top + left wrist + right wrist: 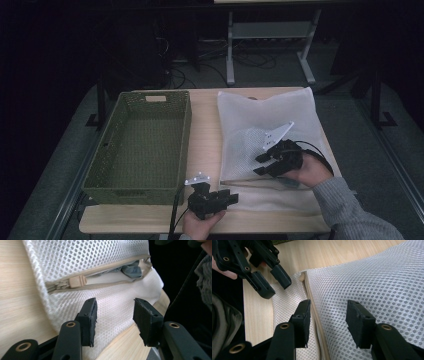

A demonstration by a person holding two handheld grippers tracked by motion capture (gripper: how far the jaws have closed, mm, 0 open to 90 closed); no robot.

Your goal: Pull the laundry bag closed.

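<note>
We list a white mesh laundry bag (265, 125), lying flat on the right half of the light wooden table (205, 125), its near edge close to the table's front. Along that near edge runs a beige zipper (100, 271), partly undone, with its slider (75, 282) sitting toward one end. Through the gap we see a bluish-grey piece of cloth (132, 268) inside the bag; how much more the bag holds we cannot tell.

To the left of the bag, apart from it, stands an olive-green perforated basket (107, 155), rectangular. We see nothing lying on its floor.

The left gripper (227, 197) is held at the table's front edge, just beside the bag's near left corner. Its jaws stand about half open, pointing at the mesh below the zipper; nothing sits between the pads (91, 320), and they grip nothing.

The right gripper (262, 165) hovers over the bag's near part, near the zipper line. Its jaws stand likewise about half open. The bag's fabric lies beneath and beyond the pads (358, 325), and we see no pinch on it.

The two grippers stand near each other, not touching, both at the bag's zippered edge.
</note>
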